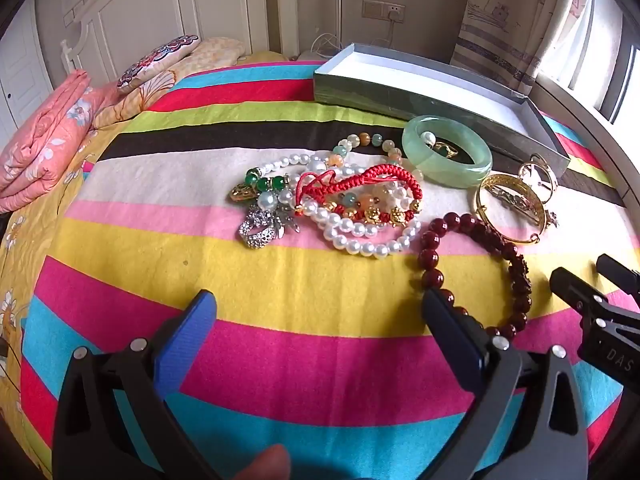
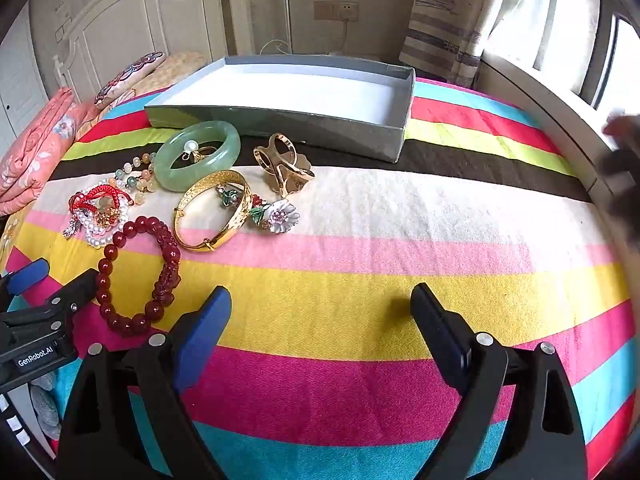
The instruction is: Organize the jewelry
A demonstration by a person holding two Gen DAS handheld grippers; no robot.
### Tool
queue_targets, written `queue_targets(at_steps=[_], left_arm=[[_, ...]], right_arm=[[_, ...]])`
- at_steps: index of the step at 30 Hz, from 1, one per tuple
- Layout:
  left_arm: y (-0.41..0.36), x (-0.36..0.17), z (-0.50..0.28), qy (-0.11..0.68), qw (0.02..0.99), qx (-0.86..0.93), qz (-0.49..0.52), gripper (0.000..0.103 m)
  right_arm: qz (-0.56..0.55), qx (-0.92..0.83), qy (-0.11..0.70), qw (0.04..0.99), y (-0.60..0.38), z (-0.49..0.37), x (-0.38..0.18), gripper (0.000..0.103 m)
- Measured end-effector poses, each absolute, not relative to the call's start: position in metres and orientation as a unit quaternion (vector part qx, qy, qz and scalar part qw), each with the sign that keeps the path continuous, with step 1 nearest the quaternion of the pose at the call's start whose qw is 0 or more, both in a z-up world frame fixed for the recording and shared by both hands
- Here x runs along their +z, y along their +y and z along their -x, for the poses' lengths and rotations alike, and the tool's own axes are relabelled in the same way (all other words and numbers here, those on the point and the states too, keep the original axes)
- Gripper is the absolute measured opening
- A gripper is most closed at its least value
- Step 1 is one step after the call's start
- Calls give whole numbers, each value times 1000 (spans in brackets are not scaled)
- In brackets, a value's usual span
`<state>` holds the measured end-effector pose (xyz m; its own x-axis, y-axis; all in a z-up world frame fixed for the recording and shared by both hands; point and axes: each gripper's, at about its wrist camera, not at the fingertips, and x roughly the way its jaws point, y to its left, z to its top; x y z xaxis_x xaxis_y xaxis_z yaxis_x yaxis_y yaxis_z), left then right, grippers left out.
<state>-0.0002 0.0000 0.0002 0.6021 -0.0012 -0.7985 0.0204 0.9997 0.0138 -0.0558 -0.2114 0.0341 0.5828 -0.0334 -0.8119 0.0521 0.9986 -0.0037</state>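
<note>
Jewelry lies on a striped blanket (image 1: 280, 272). A grey-green open box (image 1: 404, 92) (image 2: 280, 120) with a white lining stands behind it. In front of the box are a jade bangle (image 1: 446, 156) (image 2: 198, 156), a gold bangle (image 1: 510, 208) (image 2: 212, 210), a dark red bead bracelet (image 1: 476, 272) (image 2: 138, 276), a pearl strand (image 1: 360, 236) tangled with a red cord bracelet (image 1: 360, 188), a gold ring clasp (image 2: 286, 168) and a flower brooch (image 2: 280, 214). My left gripper (image 1: 320, 312) is open just in front of the pile. My right gripper (image 2: 320, 304) is open over bare blanket, right of the red beads.
Folded pink quilt (image 1: 44, 140) and pillows (image 1: 160, 60) lie at the far left by the white headboard. A window ledge and curtain (image 2: 540, 60) run along the right. The right gripper's tip (image 1: 576, 284) shows in the left wrist view.
</note>
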Motion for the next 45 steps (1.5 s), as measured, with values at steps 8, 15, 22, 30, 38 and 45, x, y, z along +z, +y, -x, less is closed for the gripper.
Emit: queue_targets(at_steps=[8,15,22,30,38,45], left_arm=[[1,0,1,447,895,-7,-11,101],[0,0,0,448,894,-6,-11,101],[-1,0,0,448,894,-6,-12,101],[0,0,0,448,894,-6,-11,101],[0,0,0,448,894,-7,-11,101],[3,4,-4,456,890,-16,-17,101]], right_arm=[[-10,-24,456,890,-211,56,34,88],[-10,-24,456,890,-211,56,34,88],[-10,-26,456,890,-210,56,34,88],[-11,-27,456,890,-211,56,34,87],[-14,-32,456,890,-209,57,34,87],[-12,-29,458,888,-209,59,35,87]])
